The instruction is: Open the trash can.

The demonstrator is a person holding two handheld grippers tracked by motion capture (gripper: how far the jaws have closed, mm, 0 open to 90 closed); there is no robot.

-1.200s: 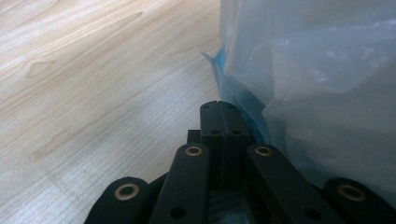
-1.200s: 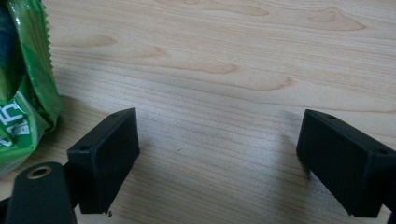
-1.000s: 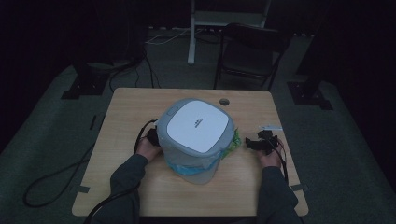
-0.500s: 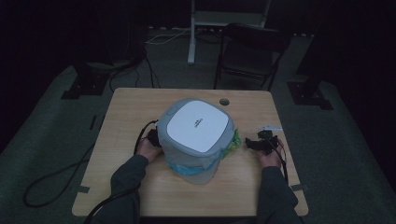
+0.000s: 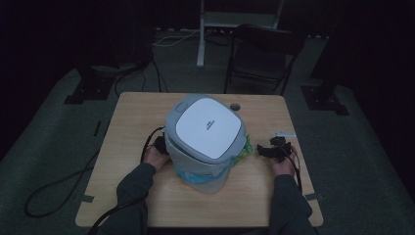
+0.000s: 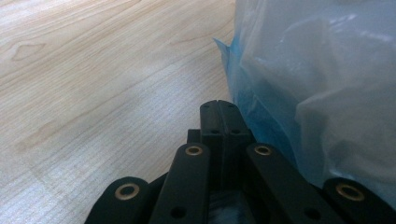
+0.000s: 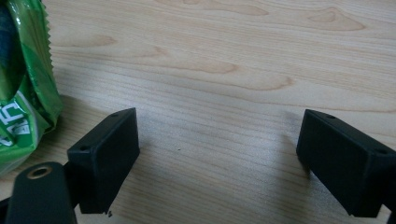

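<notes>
Dim room, pale wood table [image 5: 147, 112]. Lidded bin [image 5: 205, 139] with blue liner [image 6: 299, 93] stands mid-table. Left gripper [image 6: 218, 111], jaws pressed together, sits just beside the liner; right gripper [image 7: 219, 154], jaws spread, lies farther off near green packet [image 7: 23, 93].

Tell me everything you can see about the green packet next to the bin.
The green packet is a glossy foil-like snack wrapper with a zigzag-cut edge and white printing. It looks crumpled. It lies on the wooden table, tucked against the bin's right side, apart from the open right claw.
</notes>
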